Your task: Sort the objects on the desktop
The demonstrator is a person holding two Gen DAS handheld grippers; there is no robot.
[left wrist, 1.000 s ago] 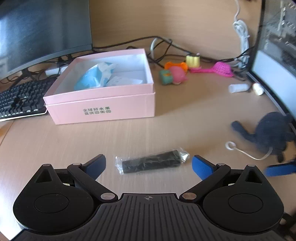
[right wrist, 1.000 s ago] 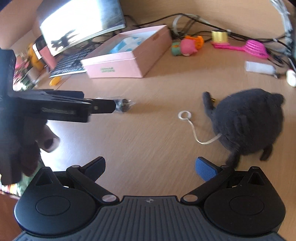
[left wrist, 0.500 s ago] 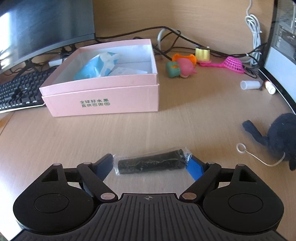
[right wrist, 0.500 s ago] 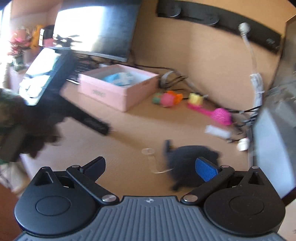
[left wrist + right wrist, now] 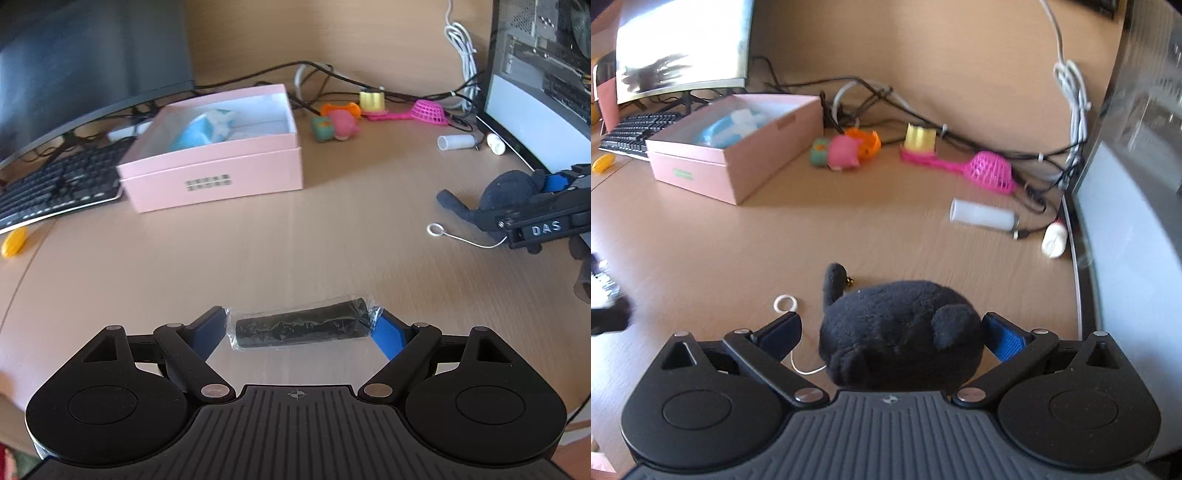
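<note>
Since a second ago both my grippers have moved in on their targets, and my left gripper (image 5: 300,326) has closed onto the black roll in clear wrap (image 5: 302,325); its pads now press the two ends, crinkling the wrap, with the roll lying crosswise low over the desk (image 5: 258,258). To carry it well I should keep the pinch steady along its length and lift level, since film-wrapped ends look slippery. Ahead on the left stands the pink box (image 5: 218,177), open-topped, holding a light blue packet (image 5: 195,134) and something white; I judge it the drop point. My right gripper (image 5: 892,332) straddles the black plush toy (image 5: 901,332), jaws wide, neither pad visibly pressing. I should close on the body, clear of its white cord loop (image 5: 784,304).
</note>
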